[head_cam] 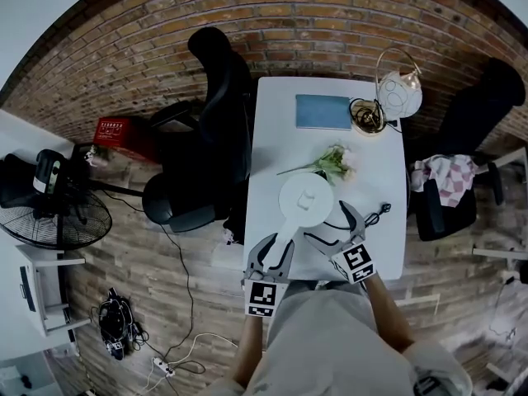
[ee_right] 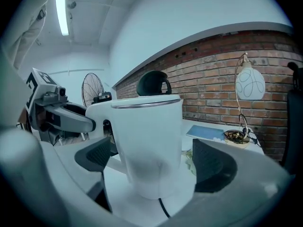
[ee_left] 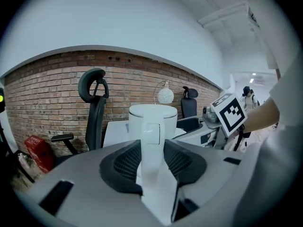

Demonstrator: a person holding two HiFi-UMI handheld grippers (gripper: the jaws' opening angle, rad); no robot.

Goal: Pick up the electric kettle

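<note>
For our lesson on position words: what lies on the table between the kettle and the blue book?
A bunch of flowers lies between the kettle and the blue book, as the head view shows.

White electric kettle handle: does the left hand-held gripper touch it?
Touching. The left gripper view shows both dark pads of the left hand-held gripper clamped on the white electric kettle's handle.

On the white table [head_cam: 272, 106] lay a blue book [head_cam: 323, 111], a globe lamp [head_cam: 399, 94] (far corner) and what seemed flowers [head_cam: 332, 163]; a black office chair [head_cam: 216, 97] stood just beside.
</note>
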